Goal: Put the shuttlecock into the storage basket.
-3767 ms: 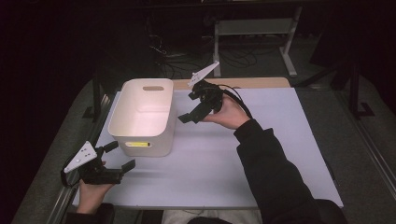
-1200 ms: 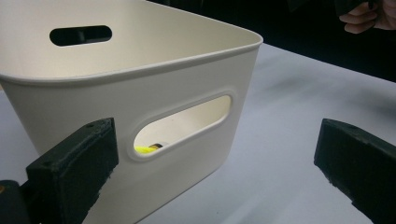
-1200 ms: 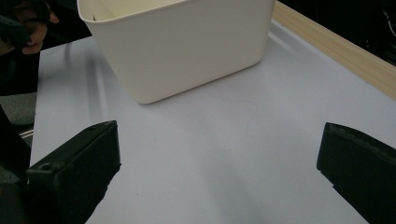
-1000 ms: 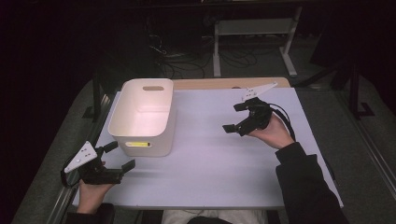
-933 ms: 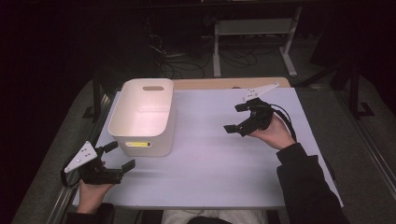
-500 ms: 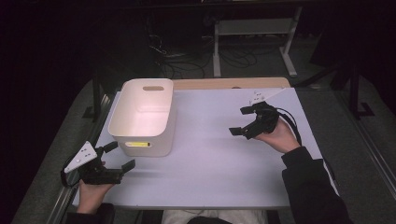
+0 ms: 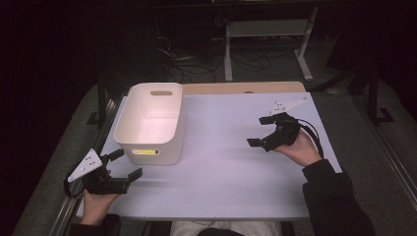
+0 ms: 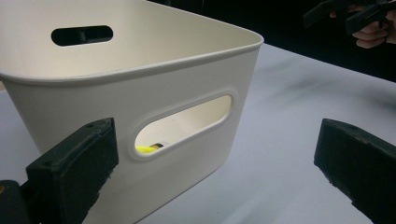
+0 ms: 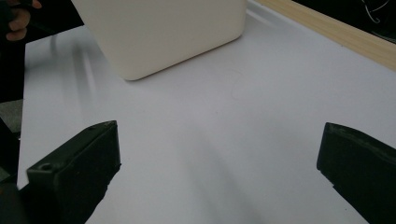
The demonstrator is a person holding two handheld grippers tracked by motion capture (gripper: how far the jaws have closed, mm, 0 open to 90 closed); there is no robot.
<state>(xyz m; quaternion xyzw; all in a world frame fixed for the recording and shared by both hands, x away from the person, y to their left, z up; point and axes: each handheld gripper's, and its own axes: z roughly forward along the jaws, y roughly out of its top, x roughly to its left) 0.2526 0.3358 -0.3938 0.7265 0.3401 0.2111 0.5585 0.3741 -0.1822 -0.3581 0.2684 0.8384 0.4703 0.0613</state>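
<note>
A: High view. Report the position of each tool.

B: The left gripper (image 7: 123,164) is held over the near left corner of the white table (image 7: 221,187), just in front of the cream bin (image 7: 152,123). Its jaws are spread apart and hold nothing. The right gripper (image 7: 262,132) hangs over the right part of the table, well apart from the bin, pointed toward it. Its jaws are also spread and hold nothing.

A: Location of the bin?

B: It stands upright on the left part of the table, a handle slot in its far wall. A yellow item (image 7: 145,152) shows through the slot in the near wall.

A: Left gripper view.

B: The left gripper (image 8: 215,172) has both black jaws wide apart with nothing between them. The bin (image 8: 140,93) stands directly ahead, close to the left jaw; contact cannot be told. The near handle slot lies between the jaws, and a yellow item (image 8: 145,149) with a dark part beside it lies inside on the bin floor. What it is cannot be told. The right gripper (image 8: 345,14), held in a hand, appears at the upper right, far off.

A: Right gripper view.

B: The right gripper (image 9: 219,168) has its jaws wide apart over bare table (image 9: 210,140). The bin (image 9: 163,32) stands farther ahead at the upper left, apart from both jaws. A wooden edge (image 9: 336,32) runs along the upper right.
</note>
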